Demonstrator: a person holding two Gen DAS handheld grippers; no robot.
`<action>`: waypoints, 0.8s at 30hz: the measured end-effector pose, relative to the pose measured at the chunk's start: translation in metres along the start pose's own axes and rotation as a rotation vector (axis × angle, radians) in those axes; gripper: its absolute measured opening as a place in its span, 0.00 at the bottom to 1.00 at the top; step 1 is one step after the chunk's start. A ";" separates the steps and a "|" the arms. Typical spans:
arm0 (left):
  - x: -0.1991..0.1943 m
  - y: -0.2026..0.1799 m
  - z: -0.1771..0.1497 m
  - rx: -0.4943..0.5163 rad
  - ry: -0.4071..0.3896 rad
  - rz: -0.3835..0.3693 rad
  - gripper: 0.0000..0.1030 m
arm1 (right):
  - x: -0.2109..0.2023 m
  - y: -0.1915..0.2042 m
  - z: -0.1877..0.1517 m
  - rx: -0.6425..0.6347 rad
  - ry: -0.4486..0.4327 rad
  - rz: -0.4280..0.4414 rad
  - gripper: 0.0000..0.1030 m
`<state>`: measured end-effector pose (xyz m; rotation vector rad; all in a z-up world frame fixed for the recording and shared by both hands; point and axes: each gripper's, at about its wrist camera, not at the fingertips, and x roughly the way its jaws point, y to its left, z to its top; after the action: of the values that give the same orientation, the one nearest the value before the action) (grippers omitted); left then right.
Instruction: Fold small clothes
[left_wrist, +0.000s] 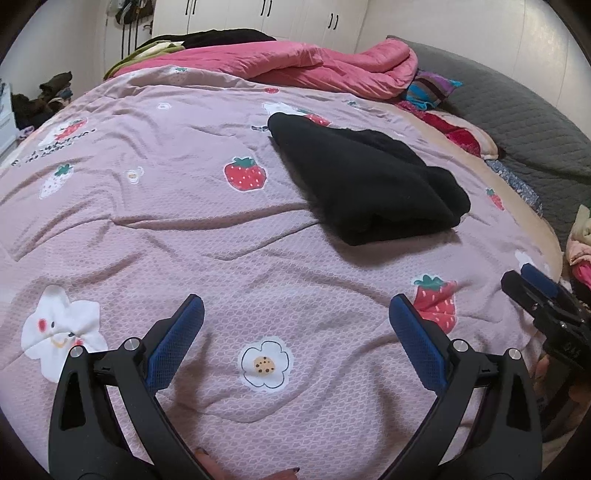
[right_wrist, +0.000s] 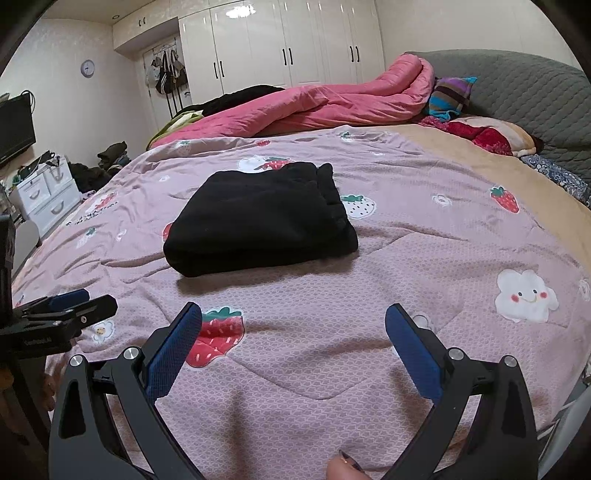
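Observation:
A black garment (left_wrist: 365, 184) lies folded into a thick rectangle on the pink strawberry-print bedspread (left_wrist: 166, 229); the right wrist view shows the same black garment (right_wrist: 258, 218) ahead and slightly left. My left gripper (left_wrist: 295, 310) hovers open over the bedspread, well short of the garment, nothing between its blue-padded fingers. My right gripper (right_wrist: 293, 317) is open too, above the spread (right_wrist: 424, 251) in front of the garment. Each gripper shows at the edge of the other's view: the right one (left_wrist: 532, 284) and the left one (right_wrist: 74, 299).
A rumpled pink quilt (left_wrist: 314, 66) and dark clothes lie at the far side of the bed. A grey padded headboard (right_wrist: 517, 85), pillows (right_wrist: 484, 136) and a striped cloth (right_wrist: 448, 96) are at the right. White wardrobes (right_wrist: 288, 44) stand behind; drawers (right_wrist: 44, 195) at left.

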<state>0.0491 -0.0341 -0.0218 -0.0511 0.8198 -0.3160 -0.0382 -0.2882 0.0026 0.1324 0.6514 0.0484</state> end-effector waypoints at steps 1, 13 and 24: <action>0.000 0.000 0.000 0.001 0.000 0.001 0.91 | 0.000 0.000 0.000 0.001 -0.001 0.001 0.96; -0.002 -0.001 -0.001 0.003 -0.004 0.009 0.91 | 0.000 0.000 0.000 -0.005 -0.003 0.000 0.96; -0.001 -0.001 0.000 -0.002 0.003 0.014 0.91 | 0.000 0.001 -0.001 -0.004 -0.002 -0.005 0.96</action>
<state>0.0480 -0.0342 -0.0206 -0.0473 0.8228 -0.3023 -0.0389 -0.2875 0.0018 0.1267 0.6500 0.0445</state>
